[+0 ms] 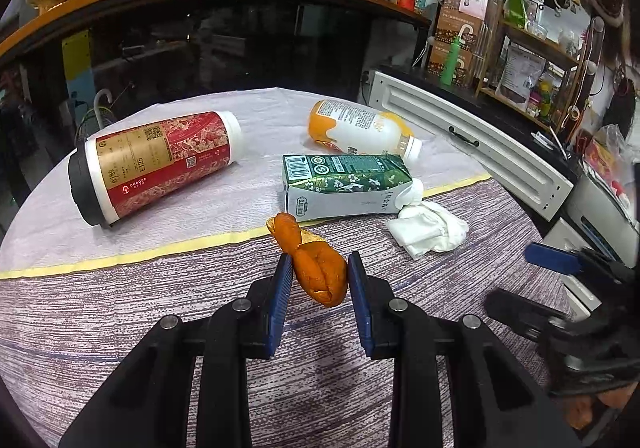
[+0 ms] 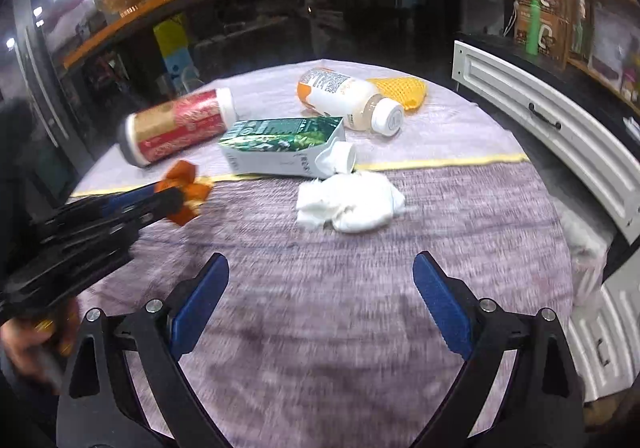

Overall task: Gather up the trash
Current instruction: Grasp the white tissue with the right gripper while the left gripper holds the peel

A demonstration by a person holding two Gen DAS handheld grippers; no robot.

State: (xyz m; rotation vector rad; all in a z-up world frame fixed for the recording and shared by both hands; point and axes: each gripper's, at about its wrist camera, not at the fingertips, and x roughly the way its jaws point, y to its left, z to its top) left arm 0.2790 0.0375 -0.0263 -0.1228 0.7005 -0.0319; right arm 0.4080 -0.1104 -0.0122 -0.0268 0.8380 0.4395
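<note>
The counter (image 1: pixel 120 328) is round, its near half under a mottled purple cloth and its far half under a pale sheet, with a yellow strip (image 1: pixel 140 254) running across where the two meet. On the pale sheet lies a tall red-and-gold paper cup (image 1: pixel 160 164) on its side, black lid toward the left edge of the left wrist view. To its right a green-and-white drink carton (image 1: pixel 344 184) also lies on its side, close to the yellow strip, its opened spout toward a crumpled white tissue (image 1: pixel 428 228) that sits on the purple cloth and seems to touch the spout. Behind the carton a white-and-orange plastic bottle (image 1: pixel 360 126) lies tipped over with its white cap on, and in the right wrist view a yellow mesh sleeve (image 2: pixel 402 90) shows just behind it. The left gripper (image 1: pixel 318 262) has its jaws set narrow on either side of a twisted orange peel (image 1: pixel 320 272), which lies on the purple cloth just this side of the yellow strip; the blue pads stand right beside the peel, but whether they press on it cannot be told. The right gripper (image 2: pixel 320 268) hovers over bare purple cloth with its jaws spread wide and nothing between them, the tissue lying ahead of it.
</note>
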